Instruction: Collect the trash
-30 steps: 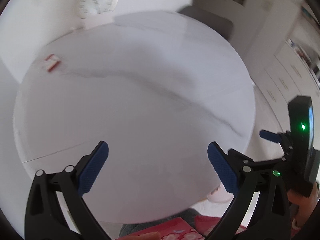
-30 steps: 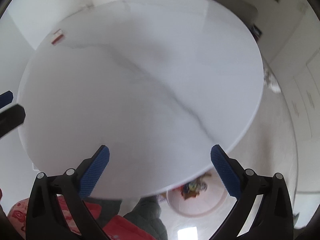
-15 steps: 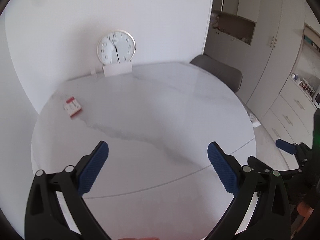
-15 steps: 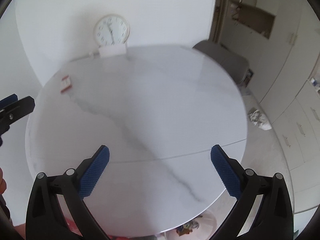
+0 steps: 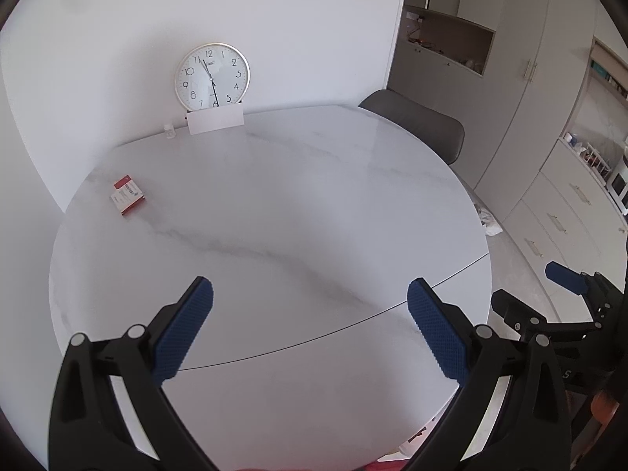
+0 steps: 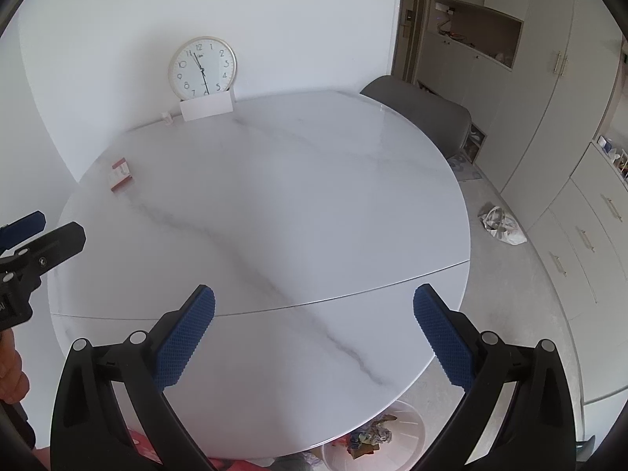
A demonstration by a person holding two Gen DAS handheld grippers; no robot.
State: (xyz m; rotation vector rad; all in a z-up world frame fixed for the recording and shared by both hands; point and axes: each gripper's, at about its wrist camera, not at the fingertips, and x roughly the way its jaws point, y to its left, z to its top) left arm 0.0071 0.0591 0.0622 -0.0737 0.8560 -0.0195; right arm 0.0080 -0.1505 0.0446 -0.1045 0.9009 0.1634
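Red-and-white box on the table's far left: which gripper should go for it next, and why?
Probably the left gripper: reach forward-left toward the red-and-white box. Both grippers are open and empty, the box is the only loose item on the table, and it lies on the left side.

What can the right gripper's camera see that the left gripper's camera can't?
Only the right wrist view shows the white bin with colourful trash inside, on the floor under the table's near edge, and the left gripper poking in from the side.

Only the left wrist view shows the right gripper at its edge.

Both show the round marble table, the small red and white box on it, the clock by the wall, the grey chair, and a crumpled bag on the floor. Both grippers are open and empty.
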